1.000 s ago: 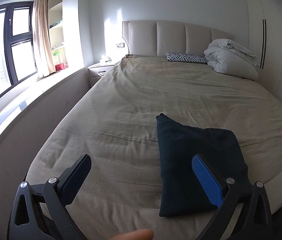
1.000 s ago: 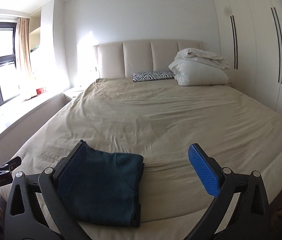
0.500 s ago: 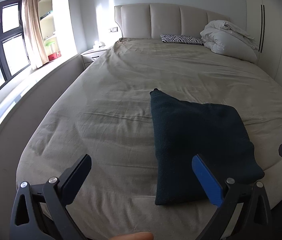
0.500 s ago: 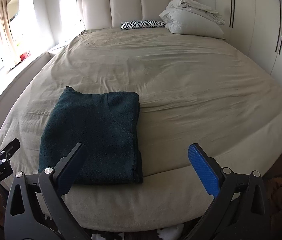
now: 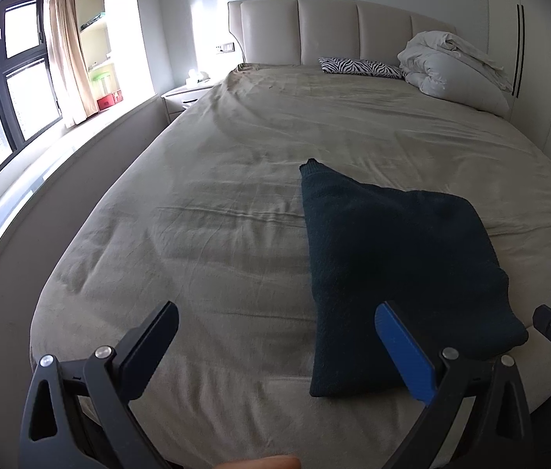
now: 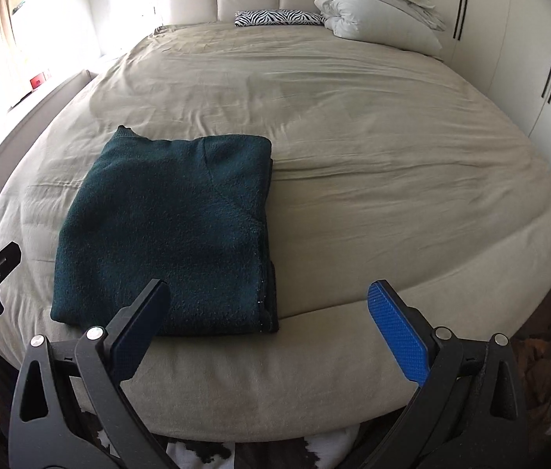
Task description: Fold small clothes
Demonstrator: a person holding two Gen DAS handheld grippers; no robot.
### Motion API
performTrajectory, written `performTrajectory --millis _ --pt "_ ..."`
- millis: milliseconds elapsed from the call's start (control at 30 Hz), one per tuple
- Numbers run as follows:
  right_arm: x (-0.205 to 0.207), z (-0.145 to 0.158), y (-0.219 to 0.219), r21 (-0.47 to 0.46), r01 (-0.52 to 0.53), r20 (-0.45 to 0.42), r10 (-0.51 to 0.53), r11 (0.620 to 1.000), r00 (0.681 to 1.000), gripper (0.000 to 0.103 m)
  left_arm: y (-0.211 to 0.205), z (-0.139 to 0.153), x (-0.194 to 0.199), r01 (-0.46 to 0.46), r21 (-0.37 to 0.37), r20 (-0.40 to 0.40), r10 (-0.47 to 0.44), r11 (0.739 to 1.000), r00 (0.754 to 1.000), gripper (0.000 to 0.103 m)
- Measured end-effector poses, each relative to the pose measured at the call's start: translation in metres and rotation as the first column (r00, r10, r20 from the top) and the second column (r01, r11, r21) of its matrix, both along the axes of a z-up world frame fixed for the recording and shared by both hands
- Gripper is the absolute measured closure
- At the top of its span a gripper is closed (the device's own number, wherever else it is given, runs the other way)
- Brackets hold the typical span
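A wide bed with a wrinkled beige fitted sheet fills both views and serves as the folding surface, its padded cream headboard at the far end. Against the headboard sit a bundled white duvet and a small zebra-print pillow, probably pushed back to leave working room. Near the foot edge lies the dark teal knitted sweater, already folded into a thick rectangle with stacked layers showing along its right side; it lies flat on the sheet, within easy reach of both tools. The left gripper hangs just short of the sweater's near left corner, jaws spread wide, gripping nothing. The right gripper hovers over the near edge, equally wide and empty. The fold looks essentially finished.
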State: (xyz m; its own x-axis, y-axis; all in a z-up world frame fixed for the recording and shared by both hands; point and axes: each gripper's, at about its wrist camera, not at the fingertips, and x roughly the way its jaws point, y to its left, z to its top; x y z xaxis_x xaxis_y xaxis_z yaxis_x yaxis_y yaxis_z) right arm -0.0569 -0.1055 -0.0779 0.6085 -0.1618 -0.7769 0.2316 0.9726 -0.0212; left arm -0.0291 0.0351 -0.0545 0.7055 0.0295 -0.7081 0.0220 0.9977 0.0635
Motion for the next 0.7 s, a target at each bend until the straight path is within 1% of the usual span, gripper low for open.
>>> performTrajectory --millis 700 --pt "0.0016 -0.0036 0.0029 0.016 0.0 -0.012 0.0 1.0 1.0 0.0 0.0 -0.0027 0.0004 0.001 -0.002 -0.005 -0.001 1.0 1.0 0.0"
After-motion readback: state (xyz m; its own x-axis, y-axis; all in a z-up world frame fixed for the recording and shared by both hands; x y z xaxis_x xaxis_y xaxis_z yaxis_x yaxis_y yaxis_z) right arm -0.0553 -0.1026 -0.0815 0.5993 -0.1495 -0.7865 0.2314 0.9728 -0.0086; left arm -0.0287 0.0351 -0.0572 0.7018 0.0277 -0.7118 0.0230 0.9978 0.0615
